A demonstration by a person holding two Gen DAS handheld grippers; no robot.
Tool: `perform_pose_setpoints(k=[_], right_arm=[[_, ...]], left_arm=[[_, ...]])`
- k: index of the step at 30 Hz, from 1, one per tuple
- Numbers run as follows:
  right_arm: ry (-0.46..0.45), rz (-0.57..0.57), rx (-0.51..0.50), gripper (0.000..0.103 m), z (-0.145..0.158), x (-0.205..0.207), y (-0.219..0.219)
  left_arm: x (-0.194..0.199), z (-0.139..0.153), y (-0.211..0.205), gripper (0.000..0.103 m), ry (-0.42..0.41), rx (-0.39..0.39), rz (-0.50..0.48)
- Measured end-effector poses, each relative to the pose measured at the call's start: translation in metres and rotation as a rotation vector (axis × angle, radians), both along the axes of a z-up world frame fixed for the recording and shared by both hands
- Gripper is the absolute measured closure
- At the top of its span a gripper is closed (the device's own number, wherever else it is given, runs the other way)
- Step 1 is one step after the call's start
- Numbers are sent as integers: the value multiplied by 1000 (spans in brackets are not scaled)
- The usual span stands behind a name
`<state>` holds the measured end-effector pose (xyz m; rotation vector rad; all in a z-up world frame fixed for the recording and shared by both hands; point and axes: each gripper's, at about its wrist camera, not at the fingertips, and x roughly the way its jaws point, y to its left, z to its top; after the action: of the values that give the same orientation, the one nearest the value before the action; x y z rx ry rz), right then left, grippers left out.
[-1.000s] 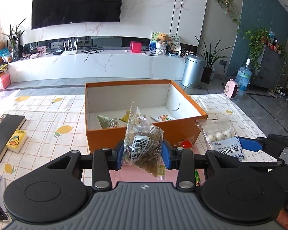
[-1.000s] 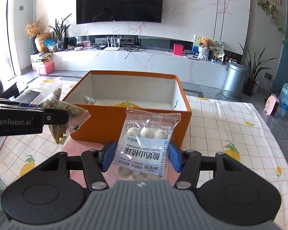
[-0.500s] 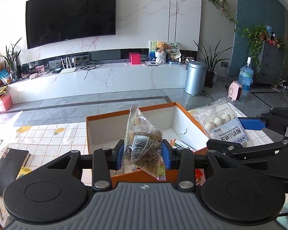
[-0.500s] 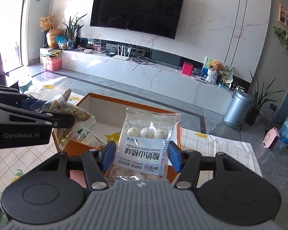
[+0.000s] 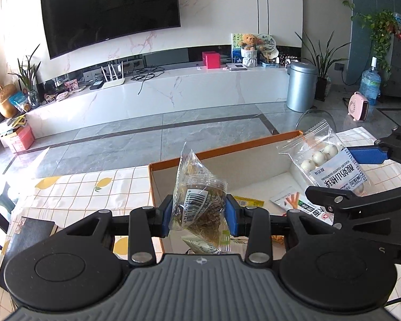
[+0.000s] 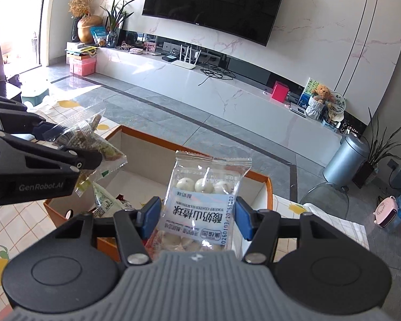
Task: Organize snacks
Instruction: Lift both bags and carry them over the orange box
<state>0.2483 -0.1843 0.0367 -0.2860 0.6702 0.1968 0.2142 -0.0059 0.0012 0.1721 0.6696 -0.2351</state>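
Right wrist, orange box [image 6: 267, 187], snack packets [image 6: 107, 203] inside

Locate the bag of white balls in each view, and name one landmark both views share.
Left wrist: the ball bag is at right, over the orange box, held in the right gripper.
Right wrist: bottom centre, between the jaws.
Shared landmark: the TV.
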Motion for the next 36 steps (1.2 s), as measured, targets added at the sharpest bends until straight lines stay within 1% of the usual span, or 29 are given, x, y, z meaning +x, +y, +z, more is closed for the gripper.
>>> perform_pose_setpoints(k=[5, 12, 17, 21, 28, 32, 36], right_arm=[[60, 12, -39, 46, -23, 34, 11], [181, 30, -100, 46, -62, 76, 25], [252, 54, -128, 46, -85, 96, 32], [294, 83, -152, 46, -96, 109, 36], [345, 114, -190, 46, -110, 122, 45], [361, 125, -200, 45, -112, 123, 46], [378, 126, -204, 43, -112, 125, 45]], left_arm=[[17, -15, -1, 59, 31, 41, 10], [40, -36, -9, 59, 81, 145, 7], [53, -46, -9, 59, 135, 165, 22], [62, -51, -8, 59, 172, 180, 24], [70, -55, -18, 58, 189, 242, -19], [74, -58, -16, 58, 215, 216, -35], [77, -58, -18, 56, 231, 217, -48]])
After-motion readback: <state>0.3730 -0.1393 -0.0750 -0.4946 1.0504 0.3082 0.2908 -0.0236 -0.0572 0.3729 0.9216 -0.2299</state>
